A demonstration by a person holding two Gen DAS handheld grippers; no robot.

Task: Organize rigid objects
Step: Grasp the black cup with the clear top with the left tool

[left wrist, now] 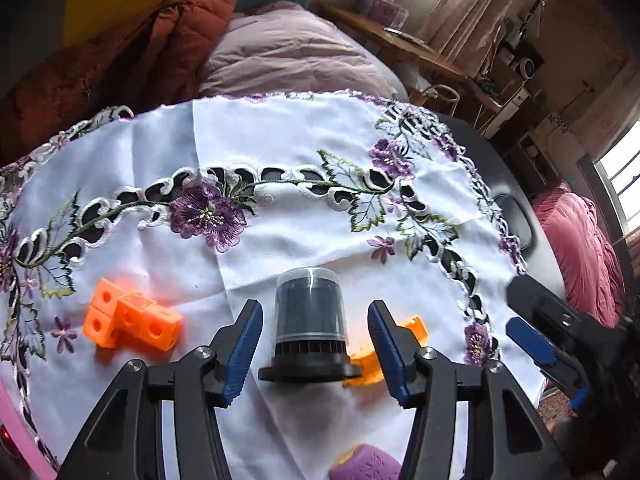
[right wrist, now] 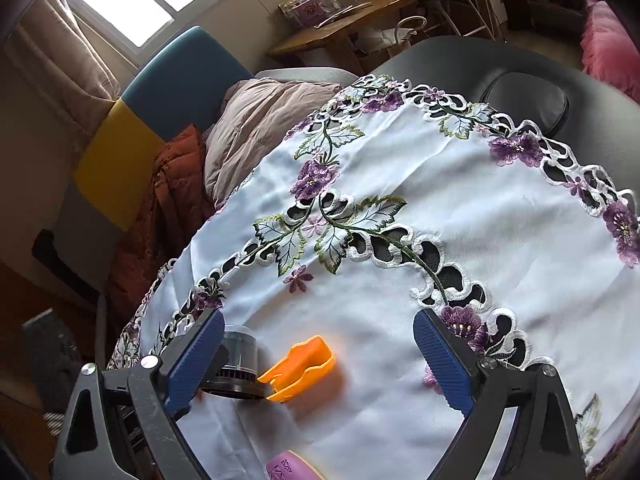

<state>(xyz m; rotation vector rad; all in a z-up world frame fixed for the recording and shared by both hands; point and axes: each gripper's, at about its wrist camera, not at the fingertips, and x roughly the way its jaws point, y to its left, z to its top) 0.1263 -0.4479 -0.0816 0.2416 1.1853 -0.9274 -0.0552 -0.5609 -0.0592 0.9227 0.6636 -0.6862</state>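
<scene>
Only the left wrist view shows the orange block cluster (left wrist: pixel 130 317), lying left of the left gripper (left wrist: pixel 315 325). That gripper's jaws gape wide around the upright black canister (left wrist: pixel 309 326) without touching it. The right gripper (right wrist: pixel 318 354), also wide open and empty, hovers over the tablecloth (right wrist: pixel 460 216), the orange scoop (right wrist: pixel 298 368) lying between its fingers. What the canister contains can't be made out.

Daylight fills both views, coming from a window (right wrist: pixel 120 8) that is blown out to plain white (a second one (left wrist: pixel 620 184) glares at the right edge of the left view). The white cloth (right wrist: pixel 460 208) is bright, with soft shadows. Fisheye bending curves the edges, and the corners fall dark. The orange blocks (left wrist: pixel 132 316) smear with glow; focus is otherwise fair.
</scene>
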